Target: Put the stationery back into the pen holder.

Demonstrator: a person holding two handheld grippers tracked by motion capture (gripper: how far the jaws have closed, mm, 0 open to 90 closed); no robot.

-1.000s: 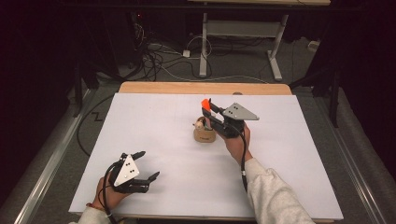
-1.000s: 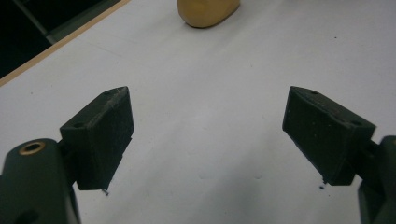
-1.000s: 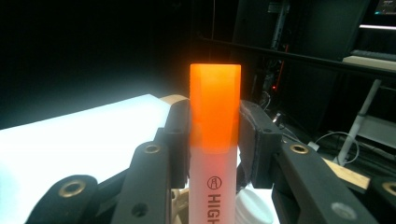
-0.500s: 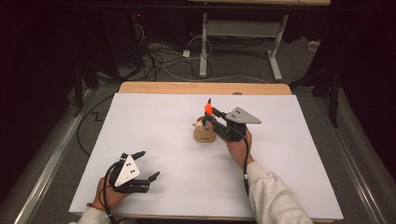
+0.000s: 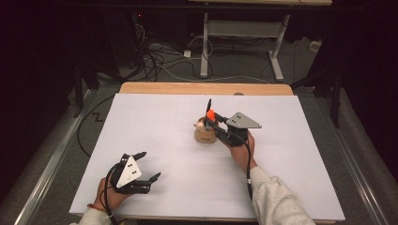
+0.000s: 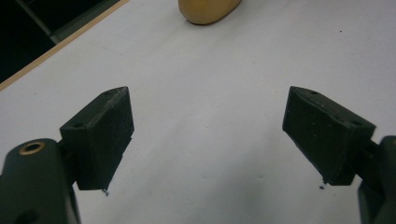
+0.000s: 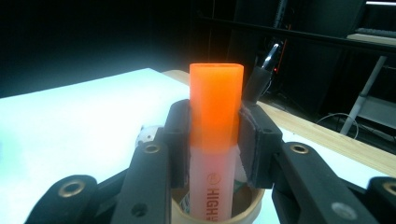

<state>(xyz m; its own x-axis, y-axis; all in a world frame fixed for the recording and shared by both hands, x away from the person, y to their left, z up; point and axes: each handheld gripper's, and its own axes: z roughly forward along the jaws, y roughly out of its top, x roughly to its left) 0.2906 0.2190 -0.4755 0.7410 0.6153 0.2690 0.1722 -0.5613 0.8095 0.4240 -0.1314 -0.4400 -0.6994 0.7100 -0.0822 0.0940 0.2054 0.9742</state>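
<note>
Highlighter, orange-capped with a pale barrel, standing upright in a small round wooden cup near the middle of a white table. Clamped from both sides by the right gripper, jaws pressed flat against the barrel just under the cap, lower end inside the cup's rim. Beside it in the cup, a dark pen leaning up and away behind the right-hand jaw, plus a small pale item at the rim, too blurred to name. Left gripper well apart at the near left corner of the table, jaws spread wide over bare surface, holding nothing, with the cup's base just visible far ahead in its own view. Likely risks, as judgement: cup probably light and unsteadied, so any sideways drag on the barrel could tip or slide it; jaw edge close to the pen, so a tilted move could catch it and spill the contents; grip near the smooth cap could slip, or pull the cap loose, if the squeeze eases.
</note>
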